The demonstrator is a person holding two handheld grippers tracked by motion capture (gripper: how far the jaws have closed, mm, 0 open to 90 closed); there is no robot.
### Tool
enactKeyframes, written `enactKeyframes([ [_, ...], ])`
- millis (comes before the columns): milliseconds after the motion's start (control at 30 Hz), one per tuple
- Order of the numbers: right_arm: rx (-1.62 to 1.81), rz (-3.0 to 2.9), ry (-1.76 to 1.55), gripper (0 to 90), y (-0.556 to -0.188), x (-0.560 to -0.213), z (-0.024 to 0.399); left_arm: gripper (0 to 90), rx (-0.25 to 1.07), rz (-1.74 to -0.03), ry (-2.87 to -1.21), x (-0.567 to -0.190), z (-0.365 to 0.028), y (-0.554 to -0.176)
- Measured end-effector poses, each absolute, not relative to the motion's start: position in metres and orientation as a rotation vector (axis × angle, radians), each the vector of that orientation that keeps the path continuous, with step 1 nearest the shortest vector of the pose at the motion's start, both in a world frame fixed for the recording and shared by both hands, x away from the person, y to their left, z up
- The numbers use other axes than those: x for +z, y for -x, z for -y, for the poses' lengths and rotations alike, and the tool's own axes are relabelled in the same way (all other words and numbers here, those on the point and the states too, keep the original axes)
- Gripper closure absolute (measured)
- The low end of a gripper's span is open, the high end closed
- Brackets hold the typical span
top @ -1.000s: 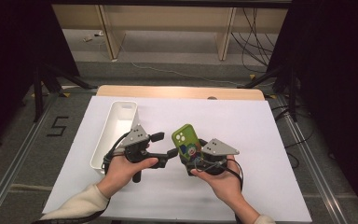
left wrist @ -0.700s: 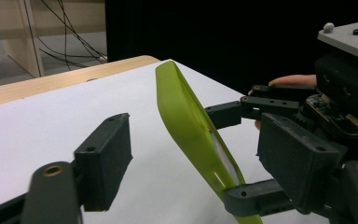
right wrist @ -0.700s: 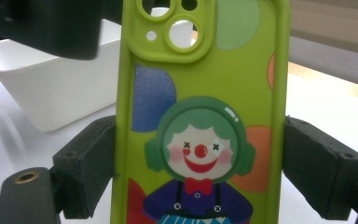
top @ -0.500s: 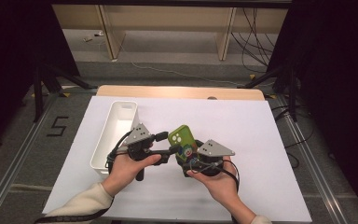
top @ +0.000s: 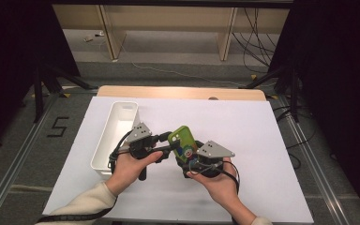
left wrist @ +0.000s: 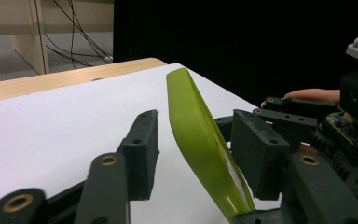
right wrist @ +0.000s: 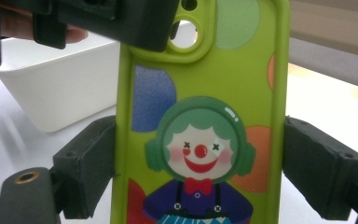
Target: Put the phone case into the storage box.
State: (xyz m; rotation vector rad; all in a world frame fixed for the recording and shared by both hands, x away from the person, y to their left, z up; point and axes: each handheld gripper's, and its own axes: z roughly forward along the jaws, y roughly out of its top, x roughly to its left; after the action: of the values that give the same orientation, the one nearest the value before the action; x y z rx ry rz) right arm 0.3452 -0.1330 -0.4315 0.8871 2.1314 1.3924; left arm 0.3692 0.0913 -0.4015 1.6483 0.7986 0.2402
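Centrally above the bench (top: 262, 140), green phone case (top: 183, 143) upright, clamped by right gripper (top: 191, 159) fingers, left gripper (top: 171, 143) fingers just narrowing around its top edge, beside white bin (top: 117, 126).

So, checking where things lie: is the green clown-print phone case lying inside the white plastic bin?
No, the green clown-print phone case is held up above the table, right of the white plastic bin.
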Motion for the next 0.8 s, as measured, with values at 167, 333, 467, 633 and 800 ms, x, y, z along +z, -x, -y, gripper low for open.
enactKeyframes([
  [167,1.382,-2.13,-0.871,16.5,-0.3445,-0.4316,0.1313,60.1,0.224,-0.809,-1.633,-0.4021,-0.0904,-0.3709],
  [333,1.374,-2.13,-0.861,16.5,-0.3441,-0.4319,0.1306,65.8,0.209,-0.822,-1.621,-0.4025,-0.0904,-0.3719],
  [467,1.366,-2.13,-0.855,16.5,-0.344,-0.4321,0.1304,68.5,0.188,-0.827,-1.61,-0.4017,-0.0905,-0.3717],
  [633,1.359,-2.126,-0.847,16.4,-0.3438,-0.4324,0.1296,71.4,0.162,-0.818,-1.598,-0.4003,-0.0895,-0.3705],
  [800,1.352,-2.128,-0.844,16.3,-0.344,-0.4332,0.1291,74.5,0.13,-0.801,-1.59,-0.3986,-0.0876,-0.3684],
])
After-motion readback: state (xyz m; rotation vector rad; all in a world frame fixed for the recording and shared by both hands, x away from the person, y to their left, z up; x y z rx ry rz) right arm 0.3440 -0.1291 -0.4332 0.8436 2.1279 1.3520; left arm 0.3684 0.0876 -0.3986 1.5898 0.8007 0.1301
